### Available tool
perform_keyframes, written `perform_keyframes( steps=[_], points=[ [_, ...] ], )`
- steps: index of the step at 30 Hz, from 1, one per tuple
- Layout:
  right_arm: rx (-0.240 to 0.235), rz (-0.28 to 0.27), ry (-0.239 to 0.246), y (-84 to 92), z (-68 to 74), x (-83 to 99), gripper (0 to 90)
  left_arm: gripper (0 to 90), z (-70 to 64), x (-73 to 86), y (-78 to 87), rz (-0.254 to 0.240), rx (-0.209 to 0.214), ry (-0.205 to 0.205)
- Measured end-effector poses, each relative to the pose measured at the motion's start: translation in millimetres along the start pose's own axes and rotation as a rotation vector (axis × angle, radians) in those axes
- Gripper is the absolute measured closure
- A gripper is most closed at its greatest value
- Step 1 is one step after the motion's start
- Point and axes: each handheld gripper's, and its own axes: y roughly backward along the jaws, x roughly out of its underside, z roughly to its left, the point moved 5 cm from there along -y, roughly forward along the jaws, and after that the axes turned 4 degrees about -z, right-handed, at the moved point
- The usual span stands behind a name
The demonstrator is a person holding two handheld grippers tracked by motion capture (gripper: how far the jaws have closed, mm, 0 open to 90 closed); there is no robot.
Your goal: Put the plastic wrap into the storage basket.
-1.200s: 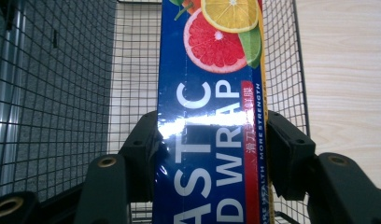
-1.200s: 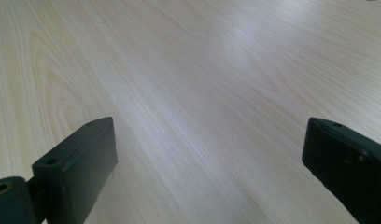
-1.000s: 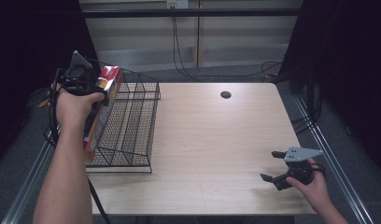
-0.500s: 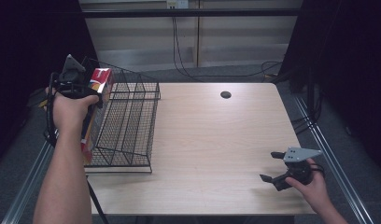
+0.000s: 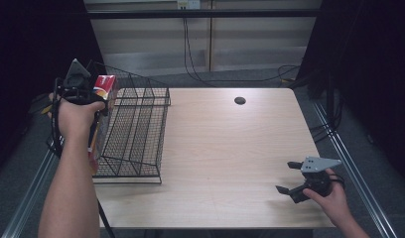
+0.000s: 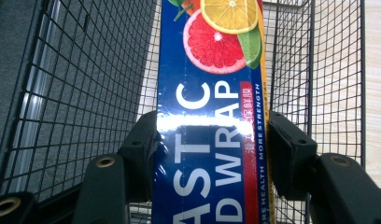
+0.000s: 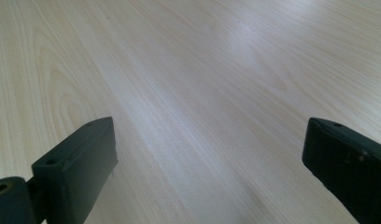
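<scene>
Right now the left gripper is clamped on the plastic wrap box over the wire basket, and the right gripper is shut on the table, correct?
Not quite. The right gripper is open: the right gripper view shows its jaws wide apart over bare table. The left gripper is clamped on the plastic wrap box at the wire basket.

Plastic wrap box (image 6: 212, 116) was glossy printed cardboard – glare stripe across the blue face. Rack (image 5: 136, 129) was thin black wire mesh, looked like coated metal. Table (image 7: 202, 70) was pale wood-grain laminate, smooth, faint sheen. Gripper pads (image 6: 142, 144) – matt black plastic.
</scene>
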Motion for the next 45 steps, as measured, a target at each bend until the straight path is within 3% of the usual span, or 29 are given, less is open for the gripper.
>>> perform_keyframes(
  steps=[17,30,34,36,38,39,45],
  points=[
    [-0.012,0.010,-0.002,-1.4,0.3,1.8,2.9,42.5,-2.2,-2.9,-13.4,0.042,-0.008,-0.020],
    [-0.011,0.007,-0.003,-1.3,0.6,1.4,2.9,41.3,-1.8,-2.4,-23.7,0.062,-0.025,-0.009],
    [-0.012,0.010,0.001,-2.1,0.7,1.8,2.9,41.1,-3.9,-2.9,-26.4,0.087,-0.044,-0.035],
    [-0.016,0.011,0.002,-2.6,1.3,1.7,2.9,40.8,-4.4,-3.8,-26.3,0.078,-0.045,-0.024],
    [-0.016,0.012,0.005,-2.4,2.0,0.9,2.8,43.7,-5.4,-7.9,-22.3,0.027,-0.003,-0.009],
    [-0.017,0.011,0.005,-2.5,1.9,1.0,2.8,44.2,-5.4,-7.9,-22.3,0.027,-0.003,-0.009],
    [-0.018,0.012,0.004,-2.5,1.8,1.3,2.7,41.7,-14.8,-15.0,-6.0,0.001,0.013,-0.044]
  ],
)
